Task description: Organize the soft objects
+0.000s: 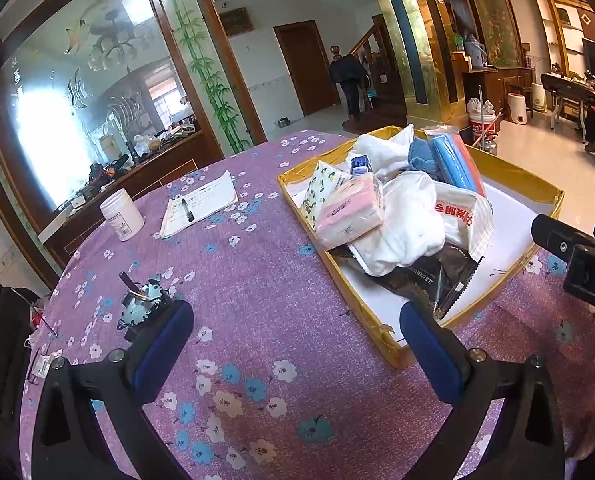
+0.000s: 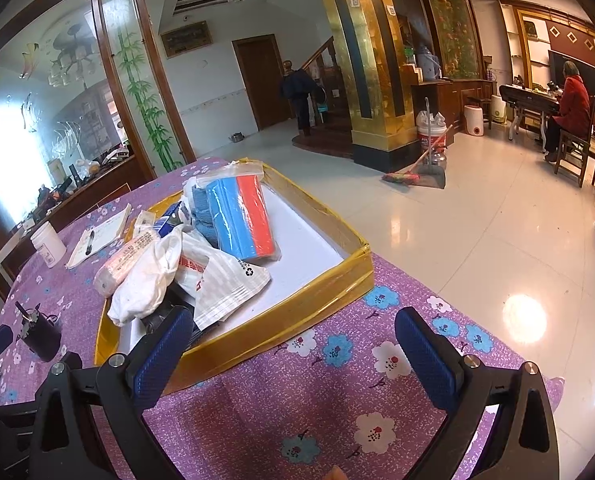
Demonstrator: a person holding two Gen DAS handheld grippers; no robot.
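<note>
A gold-rimmed tray on the purple flowered tablecloth holds a heap of soft things: a pink tissue pack, white cloths, a blue-and-orange bagged pack, a white printed bag, a dark packet. My left gripper hovers open above the cloth at the tray's near left corner, holding nothing. My right gripper is open over the tray's near rim, empty. The right gripper's body shows in the left wrist view.
Left of the tray lie a notepad with a pen, a white jar and a small dark holder with a metal piece. Tile floor drops off right of the table. Two people are far across the room.
</note>
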